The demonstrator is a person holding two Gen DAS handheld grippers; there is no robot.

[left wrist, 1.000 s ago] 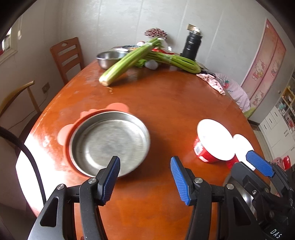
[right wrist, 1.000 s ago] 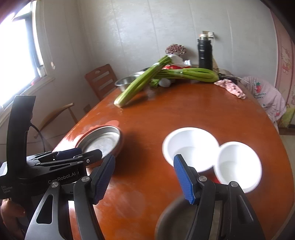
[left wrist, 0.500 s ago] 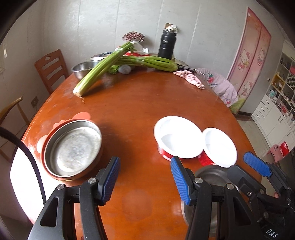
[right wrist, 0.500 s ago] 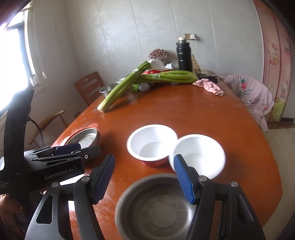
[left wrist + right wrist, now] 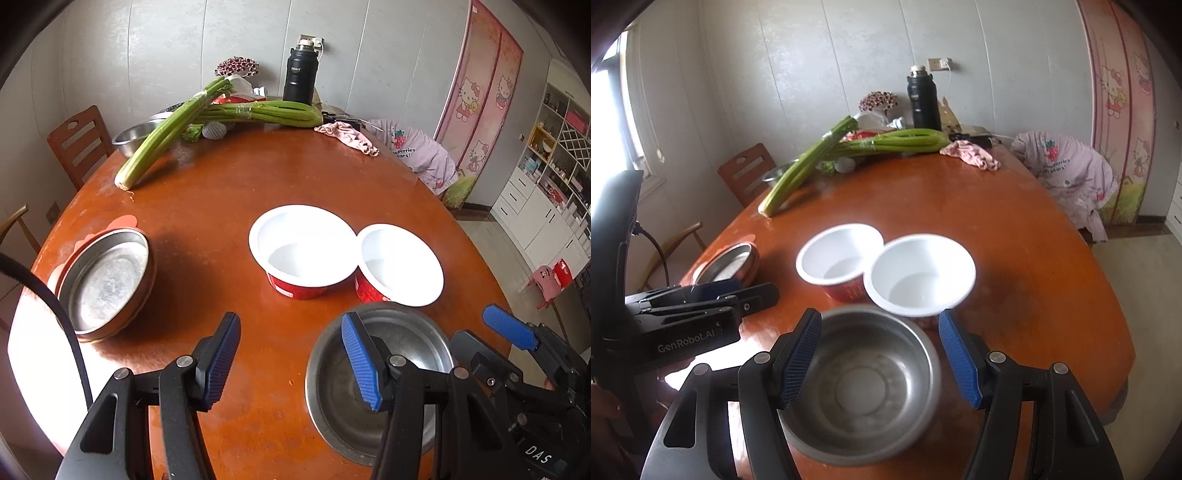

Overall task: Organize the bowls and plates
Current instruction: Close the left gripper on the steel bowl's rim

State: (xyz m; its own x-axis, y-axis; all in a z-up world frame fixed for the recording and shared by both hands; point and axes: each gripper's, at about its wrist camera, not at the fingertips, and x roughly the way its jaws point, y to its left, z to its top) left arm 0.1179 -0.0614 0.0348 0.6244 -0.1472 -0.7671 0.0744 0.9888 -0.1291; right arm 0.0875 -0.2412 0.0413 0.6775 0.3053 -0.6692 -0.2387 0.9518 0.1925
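Two white bowls with red outsides stand side by side mid-table; they also show in the right wrist view. A steel bowl sits near the front edge. A steel plate on a red mat lies at the left. My left gripper is open and empty above the table, left of the steel bowl. My right gripper is open and empty, its jaws either side of the steel bowl from above.
Celery bunches, another steel bowl, a black flask and a pink cloth lie at the table's far side. A wooden chair stands at the left. A chair draped in pink clothing stands at the right.
Both grippers have pulled back and swung right. The white bowls and the near steel bowl came into view; the steel plate shifted to the left. Both grippers stay open.
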